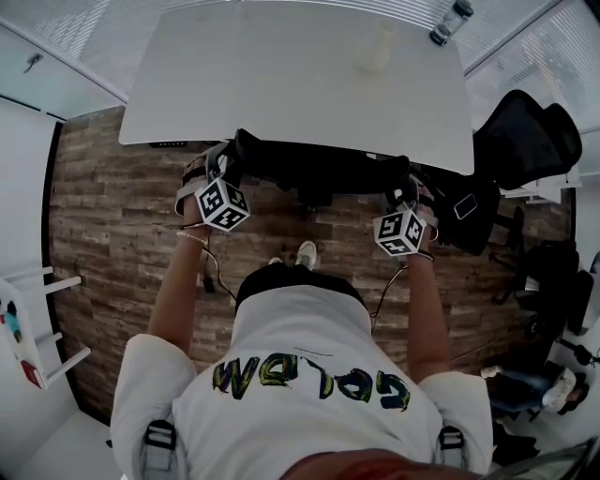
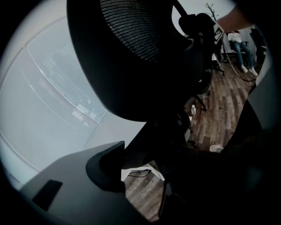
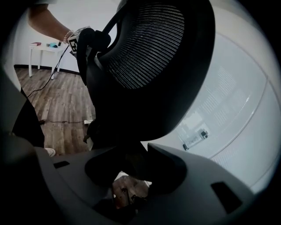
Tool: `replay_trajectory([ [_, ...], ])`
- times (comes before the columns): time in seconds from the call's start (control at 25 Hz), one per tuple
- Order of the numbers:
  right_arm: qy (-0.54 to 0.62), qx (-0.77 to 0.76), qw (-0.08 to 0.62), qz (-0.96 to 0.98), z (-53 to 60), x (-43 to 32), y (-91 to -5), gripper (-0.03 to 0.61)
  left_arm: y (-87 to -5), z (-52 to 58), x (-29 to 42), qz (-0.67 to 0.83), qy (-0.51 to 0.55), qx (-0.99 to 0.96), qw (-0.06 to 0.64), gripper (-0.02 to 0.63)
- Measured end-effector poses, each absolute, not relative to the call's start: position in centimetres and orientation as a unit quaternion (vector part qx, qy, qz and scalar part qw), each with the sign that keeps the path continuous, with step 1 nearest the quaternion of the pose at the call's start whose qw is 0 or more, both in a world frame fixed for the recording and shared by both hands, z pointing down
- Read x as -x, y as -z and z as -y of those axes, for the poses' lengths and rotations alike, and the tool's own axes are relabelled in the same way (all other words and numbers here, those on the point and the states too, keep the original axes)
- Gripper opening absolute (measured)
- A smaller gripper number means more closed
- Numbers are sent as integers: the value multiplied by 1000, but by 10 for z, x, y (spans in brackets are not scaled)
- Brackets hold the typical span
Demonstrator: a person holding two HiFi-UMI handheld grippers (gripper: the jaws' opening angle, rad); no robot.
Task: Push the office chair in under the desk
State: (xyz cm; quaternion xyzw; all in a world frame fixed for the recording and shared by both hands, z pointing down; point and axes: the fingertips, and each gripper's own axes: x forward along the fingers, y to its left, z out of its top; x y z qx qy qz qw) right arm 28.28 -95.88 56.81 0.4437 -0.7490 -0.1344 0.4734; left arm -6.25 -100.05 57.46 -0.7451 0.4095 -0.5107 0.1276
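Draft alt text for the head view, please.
Seen from above, a person grips the backrest of a black office chair with the left gripper and right gripper; the chair sits at a white desk's near edge. A bottle sits at the desk's far right corner.

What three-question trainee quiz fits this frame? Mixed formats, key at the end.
1. True or false: the left gripper rests on the desk.
2. The right gripper has its tongs on: A) a laptop B) the office chair backrest C) the desk edge.
3. In the head view, on which side of the desk does the second black chair stand?
Key: 1 false, it is on the office chair backrest; 2 B; 3 right.
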Motion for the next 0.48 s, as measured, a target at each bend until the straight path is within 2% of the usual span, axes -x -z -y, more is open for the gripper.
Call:
replay_trajectory([
  [0.48, 132, -439, 476, 750, 976, -291, -570, 166, -576, 1010, 54, -406, 514, 746, 124, 207],
])
